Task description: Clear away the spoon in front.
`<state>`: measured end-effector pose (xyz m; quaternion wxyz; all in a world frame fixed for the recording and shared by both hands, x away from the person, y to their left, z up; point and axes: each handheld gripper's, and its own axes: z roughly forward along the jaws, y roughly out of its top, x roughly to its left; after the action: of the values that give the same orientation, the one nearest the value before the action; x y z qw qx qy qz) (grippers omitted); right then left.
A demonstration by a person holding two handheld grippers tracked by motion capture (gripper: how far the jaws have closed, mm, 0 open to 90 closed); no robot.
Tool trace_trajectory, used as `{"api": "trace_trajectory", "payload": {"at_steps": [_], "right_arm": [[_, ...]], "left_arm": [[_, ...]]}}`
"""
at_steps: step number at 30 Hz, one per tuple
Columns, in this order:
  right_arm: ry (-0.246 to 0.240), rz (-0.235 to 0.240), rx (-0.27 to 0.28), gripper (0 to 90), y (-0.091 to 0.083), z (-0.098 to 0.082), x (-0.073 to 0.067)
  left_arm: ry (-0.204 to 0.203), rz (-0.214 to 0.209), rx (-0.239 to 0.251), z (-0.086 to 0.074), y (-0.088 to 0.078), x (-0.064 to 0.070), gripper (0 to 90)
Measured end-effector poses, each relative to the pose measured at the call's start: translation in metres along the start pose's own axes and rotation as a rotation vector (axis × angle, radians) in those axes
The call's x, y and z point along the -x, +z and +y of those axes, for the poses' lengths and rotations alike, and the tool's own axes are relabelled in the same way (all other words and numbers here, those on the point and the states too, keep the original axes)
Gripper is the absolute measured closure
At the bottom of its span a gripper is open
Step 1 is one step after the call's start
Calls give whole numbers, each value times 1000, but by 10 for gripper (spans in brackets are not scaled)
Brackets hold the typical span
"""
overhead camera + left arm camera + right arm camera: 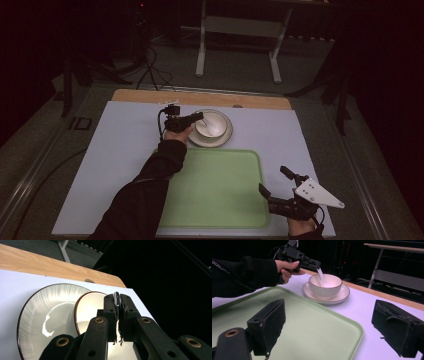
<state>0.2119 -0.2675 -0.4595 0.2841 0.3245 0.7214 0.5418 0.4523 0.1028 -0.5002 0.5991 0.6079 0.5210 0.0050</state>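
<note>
The left gripper (198, 116) had its black jaws pinched nearly together on the handle of a slim shiny metal spoon (321, 275); in the left gripper view the handle's end (116, 298) stuck up between the pads w/ no gap showing. Only this moment's frames to hand, so nothing on jaw motion. The spoon slanted down from the jaws into a small cream ceramic bowl w/ a dark rim (325, 286), its lower end inside the bowl & hidden by the wall. The bowl sat on a wider round cream saucer plate w/ a brown edge (224, 137), at the far middle of the pale lilac table mat (125, 150). The person's hand (287, 268) in a black sleeve (150, 185) held that gripper just left of the bowl, above the plate's left rim.

Near side of the plate, just beside it, lay a light green rectangular plastic tray (215, 190), nothing on it. A strip of light wood tabletop (150, 96) ran along the mat's far edge.

The right gripper (272, 181) hovered at the tray's near right corner, well apart from the bowl, jaws spread wide w/ nothing between the pads (270, 322); its grey three-cornered plate (317, 195) faced up.
</note>
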Motion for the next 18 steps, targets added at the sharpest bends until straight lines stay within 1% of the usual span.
{"api": "trace_trajectory", "payload": {"at_steps": [5, 10, 12, 15, 18], "right_arm": [[-2, 0, -1, 116, 0, 0, 0], [0, -6, 1, 116, -1, 1, 0], [-1, -8, 3, 116, -1, 1, 1], [4, -8, 1, 116, -1, 0, 1], [0, -8, 1, 116, 0, 1, 0]], "left_arm": [[21, -10, -1, 5, -2, 5, 844], [48, -20, -20, 14, -8, 13, 844], [66, -28, -39, 18, -10, 17, 844], [69, -44, -55, 24, -15, 23, 844], [102, -41, -65, 30, -20, 30, 844]]}}
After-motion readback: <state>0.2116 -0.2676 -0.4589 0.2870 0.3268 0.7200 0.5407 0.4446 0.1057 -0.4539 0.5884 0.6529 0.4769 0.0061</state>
